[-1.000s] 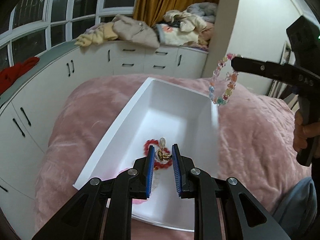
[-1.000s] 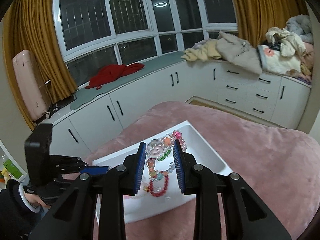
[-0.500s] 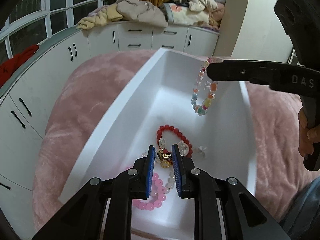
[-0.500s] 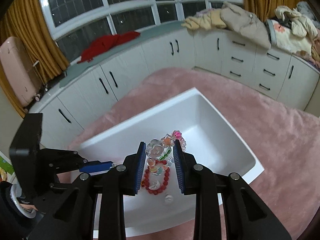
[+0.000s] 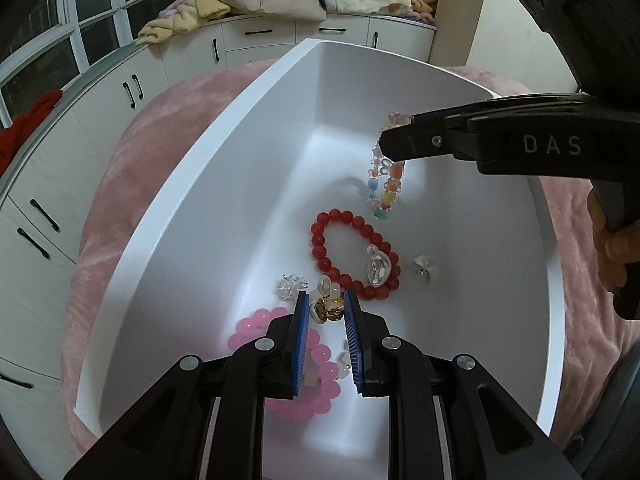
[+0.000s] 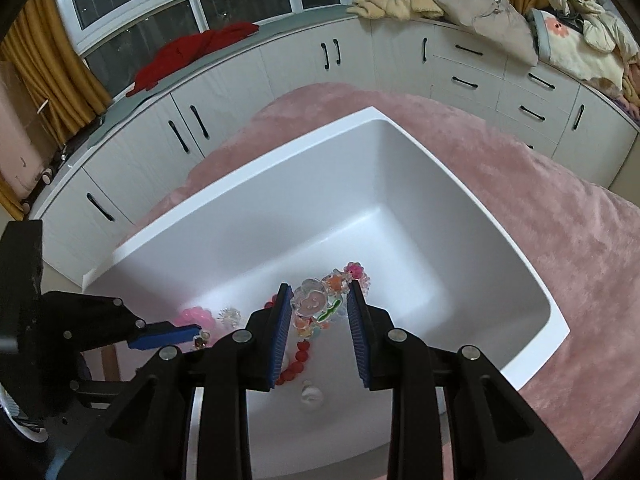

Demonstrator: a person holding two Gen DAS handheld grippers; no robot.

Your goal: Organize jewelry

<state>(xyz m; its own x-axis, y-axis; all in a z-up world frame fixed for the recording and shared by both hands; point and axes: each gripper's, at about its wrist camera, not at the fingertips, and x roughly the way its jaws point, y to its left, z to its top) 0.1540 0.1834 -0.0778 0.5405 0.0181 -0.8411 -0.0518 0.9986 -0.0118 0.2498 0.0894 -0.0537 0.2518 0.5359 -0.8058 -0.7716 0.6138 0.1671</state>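
Fingers of the left gripper (image 5: 325, 307) pinched a gold earring (image 5: 327, 309); the right gripper (image 6: 319, 307) gripped a colourful bracelet (image 6: 316, 305) above the white tray (image 6: 460, 196).

Smooth matt white plastic bin (image 5: 224, 152) on fluffy pink blanket (image 6: 560, 240) (plush, soft-looking)

The left gripper (image 5: 325, 306) hides part of the pink bead bracelet (image 5: 256, 326), and the small clear pieces (image 5: 423, 266) are too small to tell
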